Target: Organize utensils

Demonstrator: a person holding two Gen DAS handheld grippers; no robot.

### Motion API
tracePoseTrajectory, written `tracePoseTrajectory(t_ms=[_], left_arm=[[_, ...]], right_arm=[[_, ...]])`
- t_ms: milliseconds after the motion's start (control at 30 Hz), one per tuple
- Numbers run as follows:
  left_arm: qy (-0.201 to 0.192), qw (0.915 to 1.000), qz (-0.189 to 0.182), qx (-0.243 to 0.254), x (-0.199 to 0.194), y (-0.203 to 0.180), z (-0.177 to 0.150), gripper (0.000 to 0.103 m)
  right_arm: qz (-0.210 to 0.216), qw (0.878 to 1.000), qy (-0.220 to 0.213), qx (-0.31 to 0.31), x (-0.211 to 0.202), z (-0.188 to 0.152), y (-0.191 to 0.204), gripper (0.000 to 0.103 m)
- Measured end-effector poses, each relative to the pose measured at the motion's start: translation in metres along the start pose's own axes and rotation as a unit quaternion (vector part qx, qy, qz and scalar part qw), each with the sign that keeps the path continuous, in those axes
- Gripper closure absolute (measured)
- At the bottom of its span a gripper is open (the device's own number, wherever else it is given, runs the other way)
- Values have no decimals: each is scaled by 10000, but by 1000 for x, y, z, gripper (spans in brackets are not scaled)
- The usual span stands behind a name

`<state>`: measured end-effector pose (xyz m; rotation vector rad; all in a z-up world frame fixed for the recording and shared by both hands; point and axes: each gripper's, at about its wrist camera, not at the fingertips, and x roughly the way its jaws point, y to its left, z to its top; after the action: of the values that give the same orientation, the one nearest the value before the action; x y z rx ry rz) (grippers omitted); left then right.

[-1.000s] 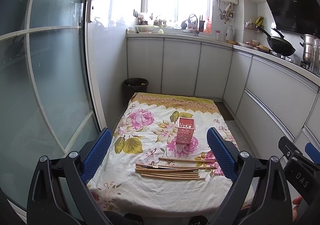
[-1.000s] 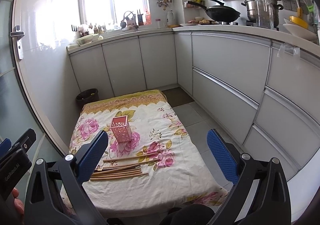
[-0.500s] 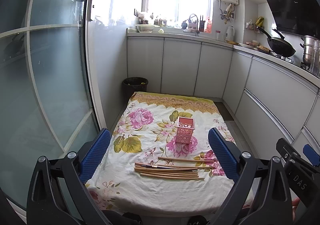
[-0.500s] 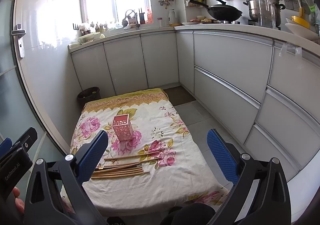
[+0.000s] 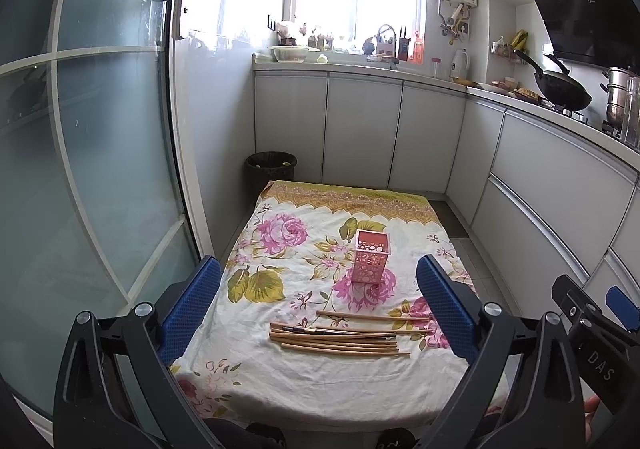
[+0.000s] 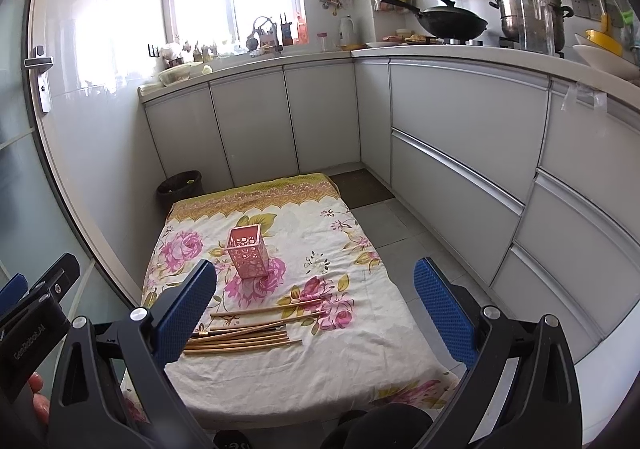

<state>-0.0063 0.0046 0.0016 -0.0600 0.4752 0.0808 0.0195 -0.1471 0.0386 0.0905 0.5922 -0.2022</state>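
Note:
Several wooden chopsticks (image 5: 340,337) lie in a loose pile near the front of a floral cloth-covered table (image 5: 280,389); they also show in the right wrist view (image 6: 248,333). A pink perforated holder (image 5: 370,263) stands upright behind them, empty as far as I can see; the right wrist view shows the holder (image 6: 247,257) too. My left gripper (image 5: 318,307) is open and empty, above and short of the pile. My right gripper (image 6: 316,309) is open and empty, to the right of the left one.
A dark waste bin (image 5: 271,173) stands on the floor behind the table. A glass door (image 5: 100,169) runs along the left. White cabinets (image 6: 460,169) line the back and right, with a wok (image 6: 452,23) and pots on the counter.
Both grippers have shifted slightly; the view has barely changed. The chopsticks and the holder have not moved.

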Motion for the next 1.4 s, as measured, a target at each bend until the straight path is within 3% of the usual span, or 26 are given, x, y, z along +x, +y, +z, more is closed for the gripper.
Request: tracePoseTrajectory(t_ms=[467, 967, 1033, 1100, 1167, 1200, 1267, 1400], left_arm=[[150, 9999, 15, 29, 15, -3, -2, 8], [545, 9982, -33, 247, 61, -14, -3, 7], [591, 9972, -166, 416, 74, -20, 2, 7], [678, 9930, -558, 787, 94, -32, 9, 7], [953, 9775, -1099, 1526, 122, -55, 12, 7], [1224, 9622, -1382, 2004, 140, -69, 10, 7], [1992, 9226, -1876, 2720, 179, -94, -2, 7], [2924, 8692, -2320, 3242, 248, -126, -26, 7]], right_arm=[[-32, 9999, 122, 44, 11, -2, -1, 7], [-232, 9986, 421, 228, 50, -4, -14, 7], [-254, 9980, 470, 348, 58, -5, -21, 7], [-120, 9955, 630, 701, 70, -7, -34, 7], [203, 9860, 934, 1366, 88, -14, -54, 7], [380, 9767, 1120, 1793, 98, -20, -65, 7], [620, 9529, 1495, 2566, 120, -38, -87, 7], [526, 9170, 2115, 3340, 161, -77, -115, 7]])
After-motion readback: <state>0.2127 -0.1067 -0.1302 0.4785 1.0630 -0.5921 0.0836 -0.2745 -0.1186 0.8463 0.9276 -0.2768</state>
